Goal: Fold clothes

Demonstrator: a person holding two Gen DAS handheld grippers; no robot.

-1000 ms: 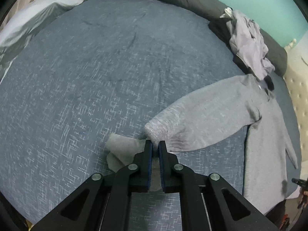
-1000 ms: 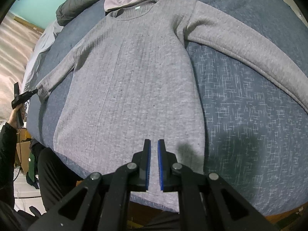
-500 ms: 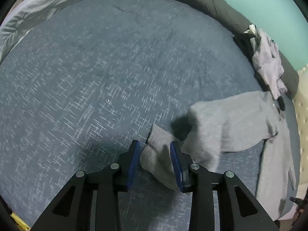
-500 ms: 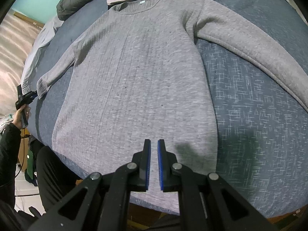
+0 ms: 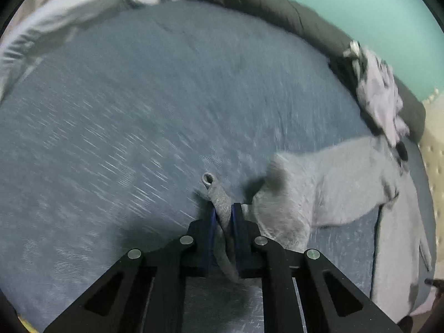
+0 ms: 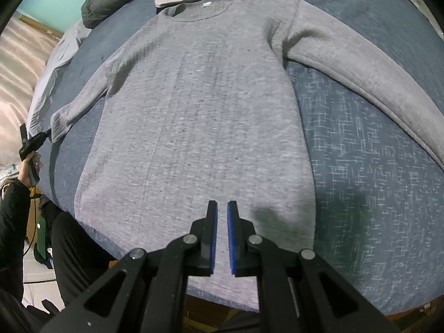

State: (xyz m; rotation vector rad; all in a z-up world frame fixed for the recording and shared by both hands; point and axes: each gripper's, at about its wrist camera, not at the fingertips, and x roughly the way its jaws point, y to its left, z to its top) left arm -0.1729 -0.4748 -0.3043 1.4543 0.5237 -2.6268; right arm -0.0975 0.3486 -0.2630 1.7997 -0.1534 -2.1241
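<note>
Grey sweater (image 6: 199, 105) spread flat, front up, on the blue bed (image 6: 374, 194), neck toward the dark pillow (image 5: 266, 2). Left sleeve cuff (image 5: 220, 202) pinched between the closing pads of the left claw (image 5: 222, 213). Right claw (image 6: 221, 211) nearly together, empty, above the hem.
</note>
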